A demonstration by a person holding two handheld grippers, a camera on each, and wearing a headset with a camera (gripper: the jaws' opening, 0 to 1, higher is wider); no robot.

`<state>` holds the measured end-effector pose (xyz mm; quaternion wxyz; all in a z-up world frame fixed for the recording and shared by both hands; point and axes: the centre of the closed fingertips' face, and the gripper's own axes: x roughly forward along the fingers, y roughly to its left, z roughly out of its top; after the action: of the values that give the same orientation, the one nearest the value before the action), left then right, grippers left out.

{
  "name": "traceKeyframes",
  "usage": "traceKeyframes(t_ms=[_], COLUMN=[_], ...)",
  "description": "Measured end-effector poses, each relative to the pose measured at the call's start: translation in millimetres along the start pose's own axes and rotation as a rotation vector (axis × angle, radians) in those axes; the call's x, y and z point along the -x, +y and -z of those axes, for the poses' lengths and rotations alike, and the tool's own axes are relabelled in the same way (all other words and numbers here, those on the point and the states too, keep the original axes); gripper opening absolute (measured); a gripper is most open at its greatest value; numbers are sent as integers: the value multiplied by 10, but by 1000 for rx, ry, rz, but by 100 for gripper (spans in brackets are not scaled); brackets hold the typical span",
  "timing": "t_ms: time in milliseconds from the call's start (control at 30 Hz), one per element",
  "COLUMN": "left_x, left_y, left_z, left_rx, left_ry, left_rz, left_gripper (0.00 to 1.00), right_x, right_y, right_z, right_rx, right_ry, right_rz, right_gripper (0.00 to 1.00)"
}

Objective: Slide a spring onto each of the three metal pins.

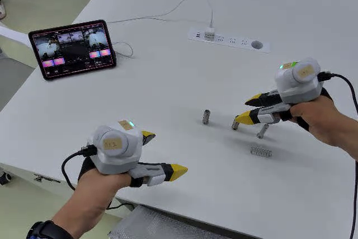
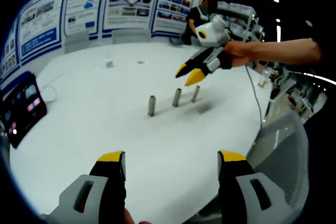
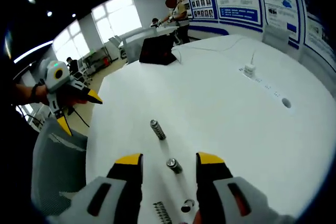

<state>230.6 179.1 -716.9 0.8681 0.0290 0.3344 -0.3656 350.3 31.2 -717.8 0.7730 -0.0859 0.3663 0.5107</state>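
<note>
Three short metal pins stand in a row on the white table: the left pin (image 1: 206, 117), the middle pin (image 1: 235, 123) and the right pin (image 1: 262, 131). The left pin (image 3: 157, 129) looks coiled, as if a spring sits on it. A loose spring (image 1: 260, 151) lies flat in front of the right pin. My right gripper (image 1: 245, 111) hovers open just above the middle pin (image 3: 174, 165), holding nothing. My left gripper (image 1: 164, 153) is open and empty near the table's front edge, well left of the pins (image 2: 177, 97).
A tablet (image 1: 72, 48) lies at the back left with a thin cable running from it. A white power strip (image 1: 228, 39) with a plugged charger sits at the back. A mesh chair back (image 1: 145, 225) stands below the front edge of the table (image 1: 168, 82).
</note>
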Motion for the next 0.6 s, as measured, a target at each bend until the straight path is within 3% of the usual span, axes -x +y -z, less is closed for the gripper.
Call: traceKeyframes(t_ms=[600], left_x=[-71], left_y=[1], left_z=[-134], left_rx=[-35], left_ry=[-2], left_rz=[20], left_gripper=[73], right_x=[243], right_y=[169], right_z=[73], right_rx=[-46], right_ry=[-100], right_rz=[59], right_gripper=[50])
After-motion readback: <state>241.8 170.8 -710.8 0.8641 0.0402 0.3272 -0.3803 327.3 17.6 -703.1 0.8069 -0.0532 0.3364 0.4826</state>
